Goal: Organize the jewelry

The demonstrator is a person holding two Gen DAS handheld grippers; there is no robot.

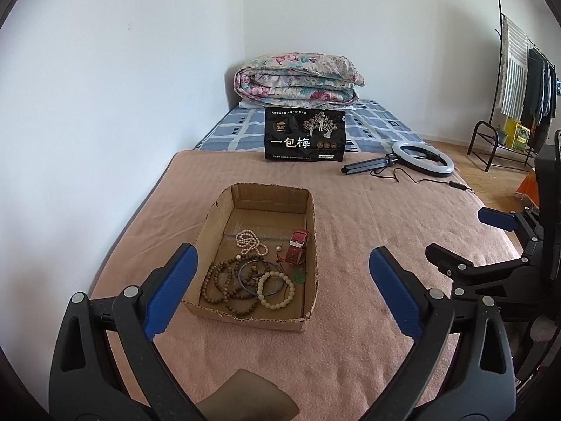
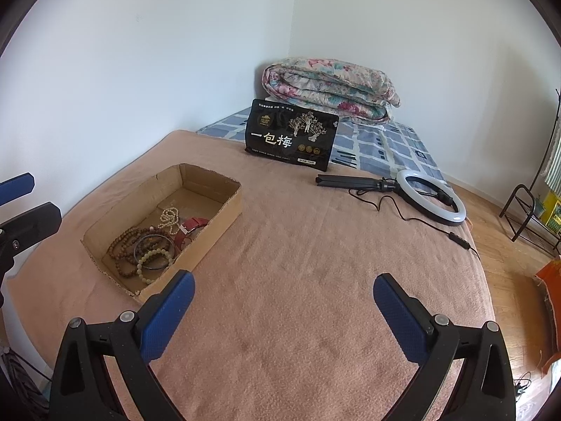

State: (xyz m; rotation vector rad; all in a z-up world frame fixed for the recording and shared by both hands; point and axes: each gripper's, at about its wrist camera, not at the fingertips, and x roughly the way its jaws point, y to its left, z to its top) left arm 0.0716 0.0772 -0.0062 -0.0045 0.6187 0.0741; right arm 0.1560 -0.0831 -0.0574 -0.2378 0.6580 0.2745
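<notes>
White-walled bedroom; work surface is a bed [image 1: 350, 315] covered by a pinkish-brown blanket, a blue checked sheet showing at its far end.

Task item location: all visible jewelry sits in a shallow open brown cardboard box [image 1: 207, 231] on the blanket, toward the bed's left edge. Contents, bunched at the box's near end:
- long strand of brown wooden beads [image 1: 221, 286], coiled
- cream pearl necklace [image 1: 249, 242]
- pale green bead bracelet [image 1: 276, 289], overlapping a thin dark blue bangle [image 1: 245, 269]
- red leather-strap watch [image 1: 297, 246] against the right wall
- small green pendant [image 1: 300, 277] on a red cord

Hand-held grippers: left hand-held gripper [image 1: 280, 293] hovers just short of the box's near wall, jaws spread wide, nothing between the pads. Right hand-held gripper [image 2: 284, 319] hangs over bare blanket to the right of the box, jaws likewise wide, holding nothing.

Progress (judgement): no loose jewelry on the blanket, so collection into the box looks complete or nearly so. Pieces remain overlapped and unsorted; if separation is wanted, that is left.

Hard to read: one or two tiny pale items near the pearls [image 1: 279, 246], possibly earrings, too small to confirm. Box's near wall hides part of its floor in the right wrist view. A dark brownish shape [image 1: 245, 396] at the bottom edge of the left wrist view is cut off, unidentified.

Not task-related: black snack bag [image 1: 305, 133] with white lettering, white ring light [image 1: 420, 161] on a folded black stand, folded floral quilt [image 1: 298, 80].
</notes>
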